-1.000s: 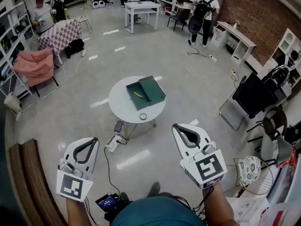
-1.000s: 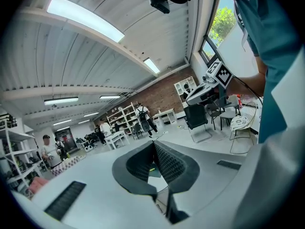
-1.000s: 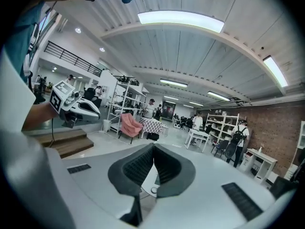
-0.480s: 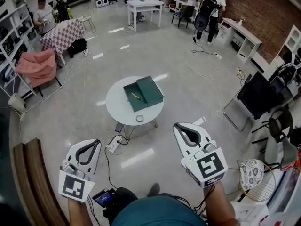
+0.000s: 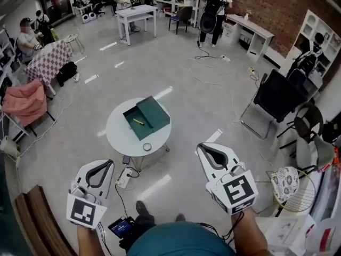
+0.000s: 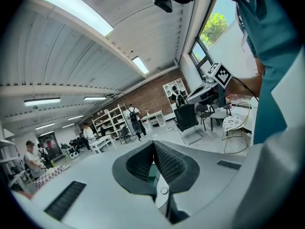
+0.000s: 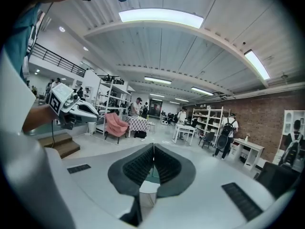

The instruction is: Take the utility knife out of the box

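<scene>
Utility knife (image 5: 138,122): small, slim, yellow; detail too fine to read. It lies in the open tray of a dark green box (image 5: 153,113), whose lid is hinged back on the side towards the brick wall (image 5: 287,9).

The box sits on a round white table (image 5: 118,137), towards its far edge; a tape roll (image 5: 147,147) rests at the table's near edge. Glossy grey floor (image 5: 176,84) surrounds the table; a power strip (image 5: 125,177) lies beside its legs.

Left gripper (image 5: 105,164) and right gripper (image 5: 202,148) are both held well short of the table, near side. Each has its jaws clenched together, with nothing between them. The knife is well apart from both.
</scene>
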